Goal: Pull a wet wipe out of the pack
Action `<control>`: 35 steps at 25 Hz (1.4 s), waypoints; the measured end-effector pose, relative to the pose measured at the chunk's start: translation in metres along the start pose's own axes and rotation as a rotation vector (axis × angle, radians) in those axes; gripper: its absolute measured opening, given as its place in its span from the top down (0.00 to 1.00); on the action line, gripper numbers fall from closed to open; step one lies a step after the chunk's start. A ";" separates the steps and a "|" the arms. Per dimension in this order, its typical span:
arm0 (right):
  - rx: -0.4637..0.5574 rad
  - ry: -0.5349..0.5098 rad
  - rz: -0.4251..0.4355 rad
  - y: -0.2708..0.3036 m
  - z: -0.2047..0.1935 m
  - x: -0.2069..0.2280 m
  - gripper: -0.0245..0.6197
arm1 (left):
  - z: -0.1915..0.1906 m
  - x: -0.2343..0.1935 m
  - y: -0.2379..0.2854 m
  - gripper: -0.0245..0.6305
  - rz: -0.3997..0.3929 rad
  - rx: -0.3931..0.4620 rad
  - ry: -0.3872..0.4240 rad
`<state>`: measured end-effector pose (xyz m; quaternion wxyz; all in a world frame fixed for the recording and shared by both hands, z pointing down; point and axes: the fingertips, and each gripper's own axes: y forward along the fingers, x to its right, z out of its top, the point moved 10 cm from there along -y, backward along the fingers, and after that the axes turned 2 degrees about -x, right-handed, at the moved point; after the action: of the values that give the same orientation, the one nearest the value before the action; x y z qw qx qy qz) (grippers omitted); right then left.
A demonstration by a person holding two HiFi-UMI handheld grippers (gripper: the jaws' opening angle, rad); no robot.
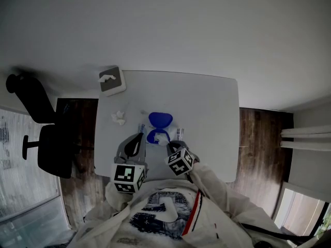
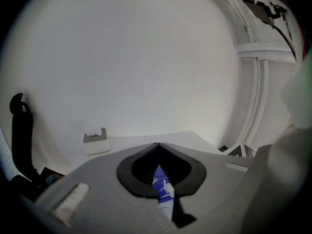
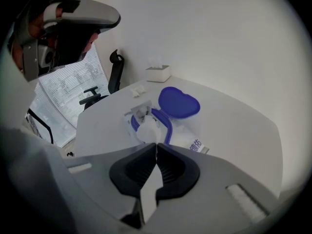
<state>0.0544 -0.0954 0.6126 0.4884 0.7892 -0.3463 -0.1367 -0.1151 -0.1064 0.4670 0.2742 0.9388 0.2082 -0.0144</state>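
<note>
Right gripper [image 3: 156, 145] jaws are closed on the white wet wipe [image 3: 147, 130]. A flat strip of it is pinched between the black ribbed pads and is seen running back under them in the right gripper view. Just ahead of the tips the wipe is bunched up and stands out of the opening of the soft white film wipe pack [image 3: 194, 143].

Left gripper [image 2: 158, 145] jaws are closed on the wipe pack [image 2: 163, 189] itself: a blue-and-white printed edge of the film is clamped between its pads.

The wipe pack [image 1: 178, 133] is laid flat on the white rectangular table [image 1: 217, 107], near the person's edge. In the head view the left gripper [image 1: 139, 136] is seen at its left end and the right gripper [image 1: 169, 145] at its near side.

The blue oval plastic lid [image 3: 179, 102] is flipped open and lies flat beyond the blue-rimmed opening. Blue print is seen on the pack's right end.

Also on the table:
- A crumpled white tissue [image 1: 119, 118] is left of the pack, apart from it.
- A grey-and-white tissue box [image 1: 111, 80] is at the far left corner.

A black office chair [image 1: 51, 143] is parked beside the table.
</note>
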 end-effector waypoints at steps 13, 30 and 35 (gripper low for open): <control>0.041 -0.028 0.059 -0.015 -0.017 0.019 0.95 | -0.003 0.038 -0.003 0.96 0.079 -0.004 -0.002; 0.083 -0.054 0.087 -0.022 -0.017 0.023 0.84 | -0.011 0.051 -0.013 0.96 0.126 -0.003 -0.018; 0.062 -0.071 0.062 -0.015 -0.013 0.020 0.81 | -0.015 0.043 -0.016 0.96 0.120 -0.009 -0.029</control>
<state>0.0823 -0.0964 0.6084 0.4551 0.7875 -0.3919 -0.1384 -0.0840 -0.0699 0.4655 0.2817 0.9480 0.1478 -0.0105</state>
